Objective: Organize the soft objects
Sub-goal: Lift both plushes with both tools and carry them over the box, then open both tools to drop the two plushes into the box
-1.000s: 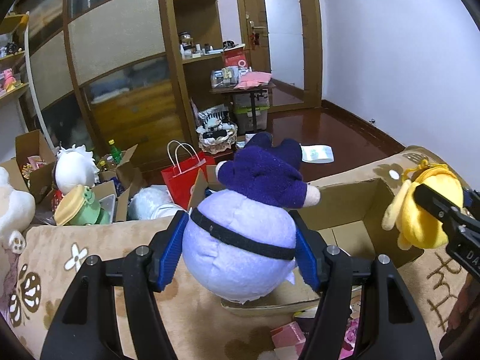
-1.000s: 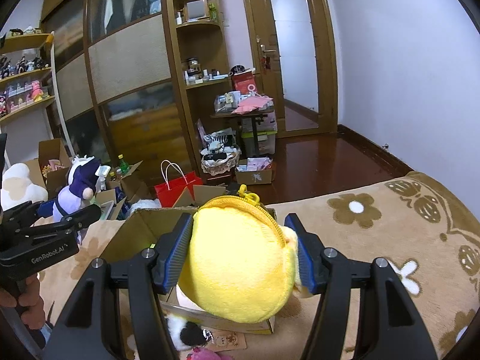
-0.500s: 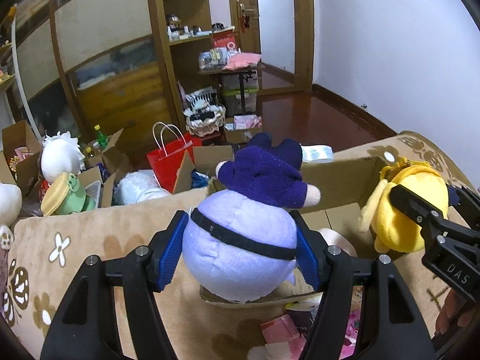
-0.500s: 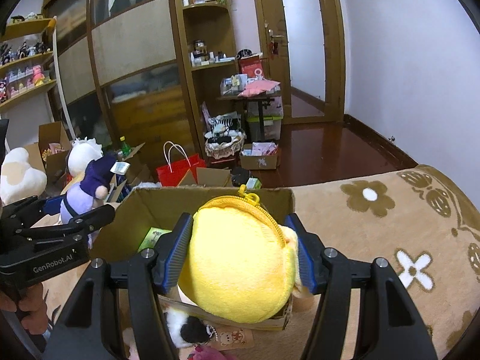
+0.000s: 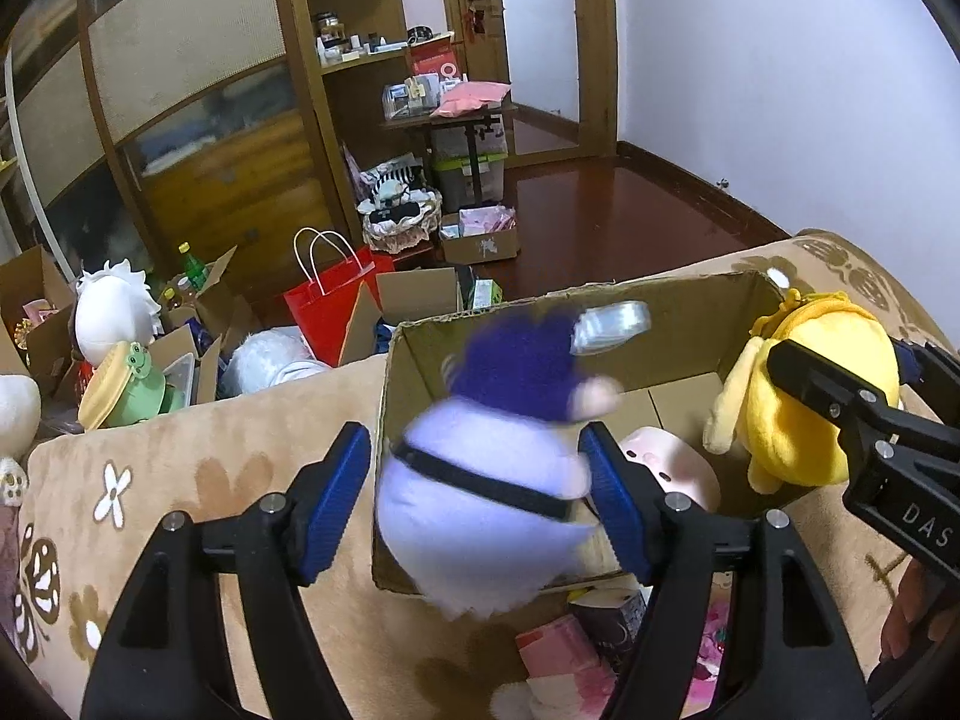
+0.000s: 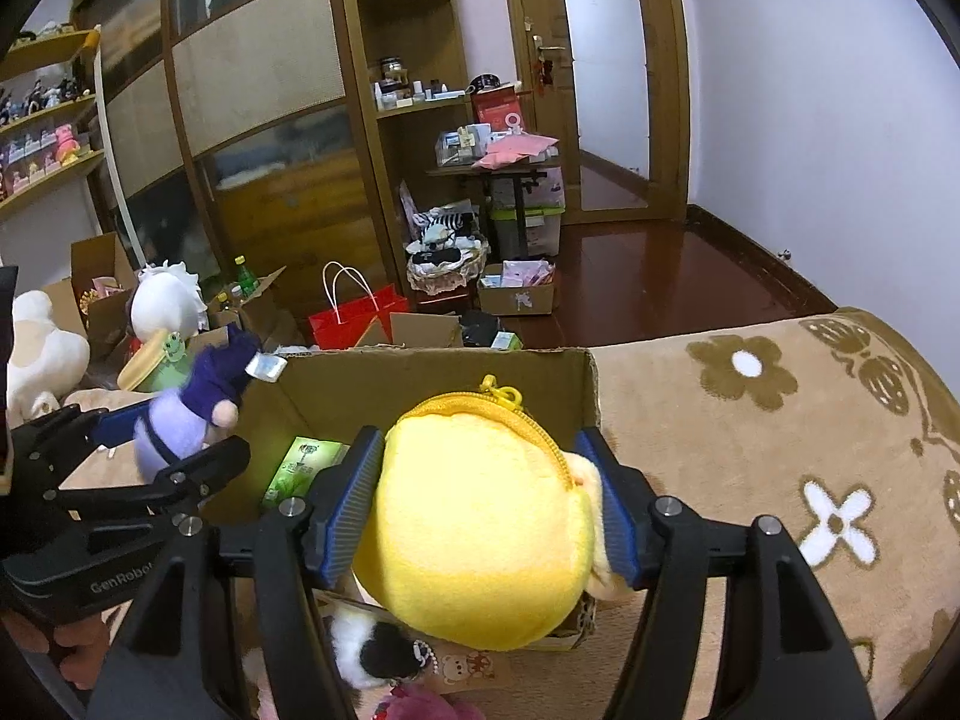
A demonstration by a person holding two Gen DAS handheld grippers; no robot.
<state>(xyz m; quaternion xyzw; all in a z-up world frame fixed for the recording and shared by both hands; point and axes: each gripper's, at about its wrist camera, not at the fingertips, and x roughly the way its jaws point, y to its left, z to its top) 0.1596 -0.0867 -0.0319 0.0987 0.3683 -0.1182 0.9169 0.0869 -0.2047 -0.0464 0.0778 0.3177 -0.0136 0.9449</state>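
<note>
A lilac plush doll with a purple hat [image 5: 492,480] sits blurred between the fingers of my left gripper [image 5: 474,501], over the near edge of an open cardboard box [image 5: 690,312]. The left jaws have spread; a gap shows beside the left pad [image 5: 336,498], so the gripper is open. The doll also shows in the right wrist view [image 6: 192,408]. My right gripper [image 6: 489,504] is shut on a yellow plush pouch with a zipper [image 6: 480,522], held over the box [image 6: 444,372]; the pouch also shows in the left wrist view [image 5: 804,402].
The box rests on a tan flowered blanket [image 6: 780,420] and holds a pink item [image 5: 666,462] and a green packet [image 6: 306,462]. Pink packets [image 5: 564,654] and a black-and-white plush [image 6: 372,642] lie in front. A red bag [image 5: 330,312], boxes and plush toys [image 5: 114,312] crowd the floor behind.
Both grippers moved forward over the box. The left jaws opened and the purple-hatted doll has come loose, tipping and blurring toward the box. The right gripper still holds the yellow pouch.
</note>
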